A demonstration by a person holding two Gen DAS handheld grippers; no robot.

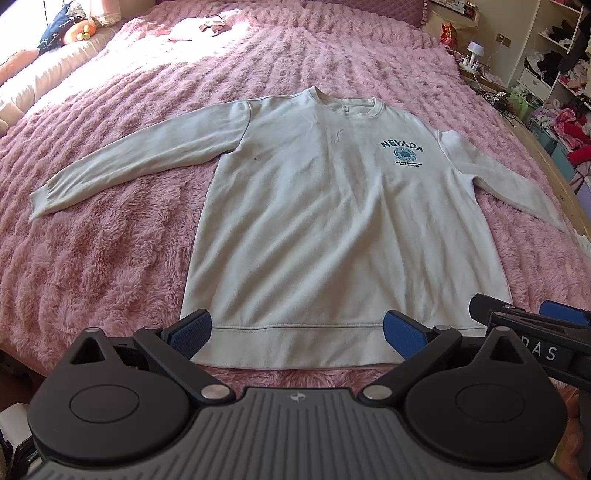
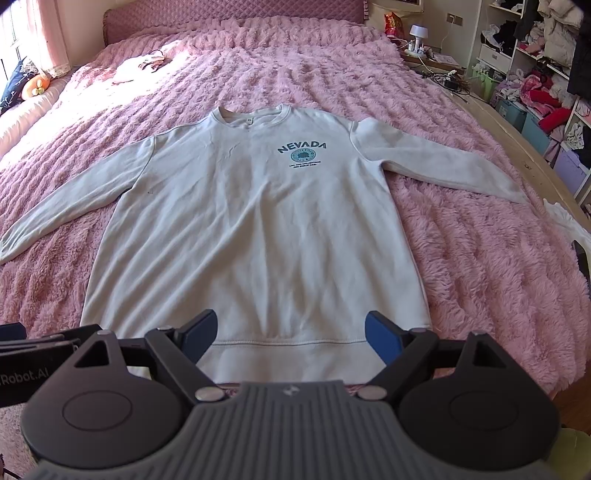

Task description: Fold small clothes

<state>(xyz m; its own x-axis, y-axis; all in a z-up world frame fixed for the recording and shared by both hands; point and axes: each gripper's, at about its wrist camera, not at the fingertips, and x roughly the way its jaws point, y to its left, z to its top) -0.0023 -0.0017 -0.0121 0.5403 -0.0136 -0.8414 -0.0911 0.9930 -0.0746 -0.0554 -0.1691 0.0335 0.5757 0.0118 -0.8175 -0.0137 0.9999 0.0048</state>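
Observation:
A pale grey long-sleeved sweatshirt (image 1: 325,221) (image 2: 255,229) with a teal "NEVADA" print lies flat, face up, on the pink fluffy bedspread (image 1: 110,240), both sleeves spread out to the sides. My left gripper (image 1: 297,330) hovers open over the hem band, nearer its left part, blue pads wide apart and holding nothing. Over the hem's middle, my right gripper (image 2: 290,338) is likewise open and holding nothing. The right gripper's body shows at the left wrist view's right edge (image 1: 532,328); the left gripper's body shows at the right wrist view's left edge (image 2: 33,347).
Small pink clothes (image 2: 147,62) lie near the headboard. A plush toy and dark cushion (image 1: 74,29) sit at the far left. Beyond the bed's right edge stand a bedside table with a lamp (image 2: 419,35) and cluttered shelves (image 2: 546,74). A white item (image 2: 565,221) lies at the right edge.

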